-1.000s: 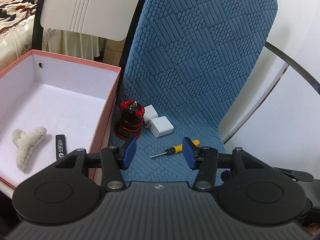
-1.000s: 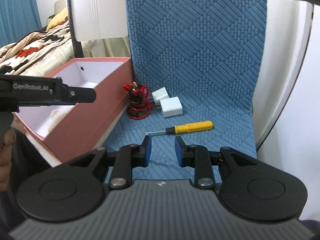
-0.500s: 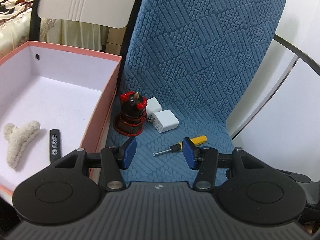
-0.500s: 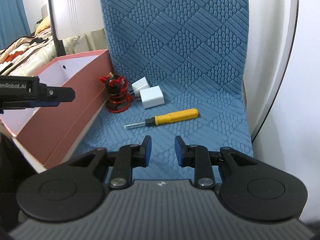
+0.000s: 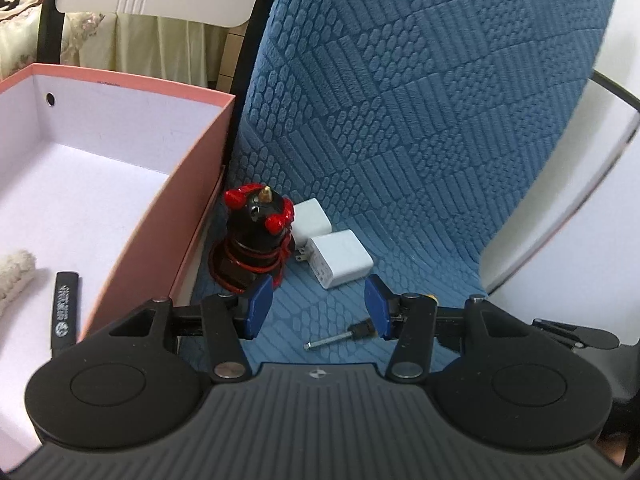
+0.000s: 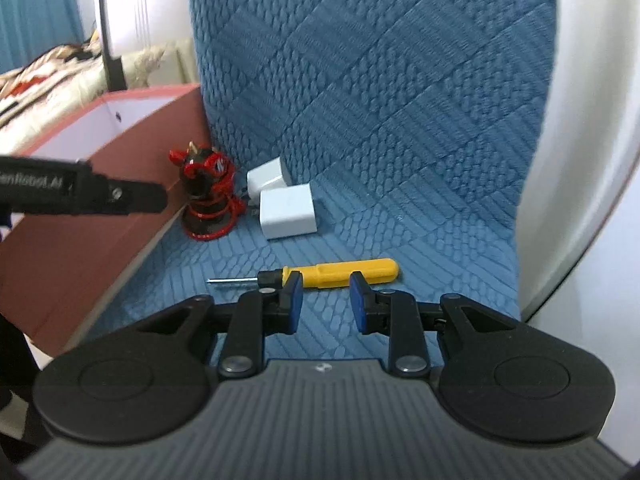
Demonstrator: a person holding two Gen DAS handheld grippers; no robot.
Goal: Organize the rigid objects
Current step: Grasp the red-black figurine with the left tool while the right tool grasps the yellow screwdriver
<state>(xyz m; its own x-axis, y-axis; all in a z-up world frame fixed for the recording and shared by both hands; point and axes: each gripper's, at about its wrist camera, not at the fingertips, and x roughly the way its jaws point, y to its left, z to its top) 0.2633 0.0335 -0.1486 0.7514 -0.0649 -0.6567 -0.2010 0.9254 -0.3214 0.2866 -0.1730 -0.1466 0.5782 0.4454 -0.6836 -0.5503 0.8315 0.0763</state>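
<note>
Lying flat on the blue chair seat (image 6: 420,216), the yellow screwdriver (image 6: 344,271) had its long axis across the right wrist view, metal tip toward the pink box (image 6: 132,196), handle end away from it. Over the last second both of our grippers had dropped closer to the seat, so the screwdriver now sat just beyond the right gripper (image 6: 325,304), whose jaws stood narrowly apart and empty. We judged this an approach for a pickup (nothing gripped yet). The left gripper (image 5: 318,307) hung about half open, also empty, near the black-and-red figurine (image 5: 256,240) and 2 white chargers (image 5: 340,258) beside the box.
</note>
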